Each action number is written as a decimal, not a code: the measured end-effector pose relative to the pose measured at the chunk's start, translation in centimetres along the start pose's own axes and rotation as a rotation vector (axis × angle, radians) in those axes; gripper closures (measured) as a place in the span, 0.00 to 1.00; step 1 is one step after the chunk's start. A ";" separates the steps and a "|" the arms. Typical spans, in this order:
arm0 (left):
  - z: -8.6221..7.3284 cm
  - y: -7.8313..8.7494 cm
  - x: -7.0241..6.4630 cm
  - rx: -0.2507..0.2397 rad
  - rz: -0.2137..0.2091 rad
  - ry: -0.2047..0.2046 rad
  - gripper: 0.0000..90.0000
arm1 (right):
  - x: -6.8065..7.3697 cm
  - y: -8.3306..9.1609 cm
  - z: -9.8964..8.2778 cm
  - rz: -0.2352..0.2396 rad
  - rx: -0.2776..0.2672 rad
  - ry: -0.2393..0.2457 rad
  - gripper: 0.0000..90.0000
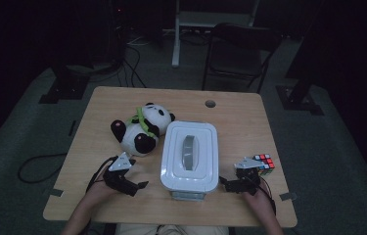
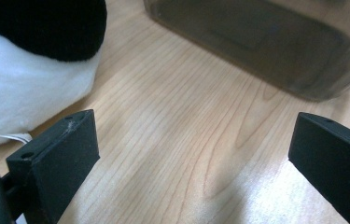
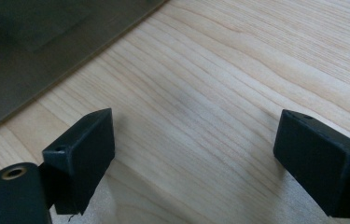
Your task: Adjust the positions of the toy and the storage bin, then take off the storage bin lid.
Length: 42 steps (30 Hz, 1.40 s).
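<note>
now both grippers flank the lidded box (image 1: 189, 155) near the table's (image 1: 240, 115) front edge
left gripper (image 1: 137, 186) and right gripper (image 1: 226, 185) rest spread wide, grasping nothing; panda (image 1: 139, 128) sits left, cube (image 1: 264, 163) by the right edge

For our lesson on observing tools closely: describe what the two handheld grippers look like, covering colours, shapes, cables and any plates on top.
Both are black. The left gripper and right gripper each carry a pale grey three-cornered plate on top and trail a thin dark cable back along the forearm. In the gripper views, each has two blocky matte black jaws with flat inner faces and a small hole near the top. The forearms appear bare; no sleeve is visible.
</note>
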<state>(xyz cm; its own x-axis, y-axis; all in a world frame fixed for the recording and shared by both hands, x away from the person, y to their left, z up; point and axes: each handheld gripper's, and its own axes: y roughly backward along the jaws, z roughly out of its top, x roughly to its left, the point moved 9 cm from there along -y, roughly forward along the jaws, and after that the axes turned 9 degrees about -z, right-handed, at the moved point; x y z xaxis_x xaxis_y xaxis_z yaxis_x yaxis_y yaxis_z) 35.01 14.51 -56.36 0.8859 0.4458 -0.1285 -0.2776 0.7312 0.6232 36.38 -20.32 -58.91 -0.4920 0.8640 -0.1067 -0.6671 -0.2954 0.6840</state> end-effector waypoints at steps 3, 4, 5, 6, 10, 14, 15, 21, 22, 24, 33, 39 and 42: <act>-0.3 -0.2 0.2 0.017 0.005 0.010 0.03 | 0.0 0.0 0.0 -0.001 0.000 -0.002 0.13; -0.5 -0.3 0.2 0.026 0.011 0.011 0.03 | 0.0 0.0 0.0 -0.004 0.001 -0.005 0.13; -0.6 -0.3 0.3 0.032 0.015 0.013 0.03 | 0.0 0.0 0.0 -0.006 0.002 -0.007 0.13; -0.7 -0.4 0.4 0.031 0.017 0.020 0.03 | 0.0 0.0 0.0 -0.009 0.003 -0.011 0.13; -1.2 -0.7 0.7 0.055 0.025 0.028 0.03 | 0.0 0.0 0.1 -0.008 0.015 -0.007 0.13; -1.8 -1.2 0.9 0.089 0.032 0.037 0.03 | 0.0 0.0 0.1 -0.002 0.030 0.001 0.12; -1.9 -1.2 0.9 0.096 0.034 0.038 0.03 | 0.1 0.0 0.1 0.000 0.036 0.004 0.12; -2.0 -1.3 1.1 0.116 0.062 0.037 0.04 | -0.4 1.5 1.3 0.014 -0.004 -0.026 0.12; -2.1 -1.3 1.1 0.122 0.068 0.031 0.04 | -0.6 2.0 1.8 0.009 -0.019 -0.033 0.12; -2.1 -1.4 1.1 0.125 0.068 0.026 0.04 | -1.1 3.1 2.8 0.003 -0.051 -0.052 0.12; -2.1 -1.3 1.0 0.123 0.079 0.036 0.04 | -2.2 8.0 7.9 -0.004 -0.173 -0.083 0.12; -2.1 -1.3 1.0 0.122 0.087 0.044 0.04 | -0.8 10.5 11.4 0.042 -0.262 -0.054 0.12; -2.1 -1.3 1.0 0.123 0.086 0.044 0.04 | 0.2 10.9 12.5 0.072 -0.289 -0.046 0.12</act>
<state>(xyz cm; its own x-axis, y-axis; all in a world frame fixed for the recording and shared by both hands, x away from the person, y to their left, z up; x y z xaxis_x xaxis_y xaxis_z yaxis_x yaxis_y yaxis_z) 35.47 15.07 -58.94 0.8430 0.5281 -0.1022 -0.3019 0.6218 0.7227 35.98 -18.30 -42.46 -0.5222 0.8523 -0.0287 -0.7665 -0.4544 0.4539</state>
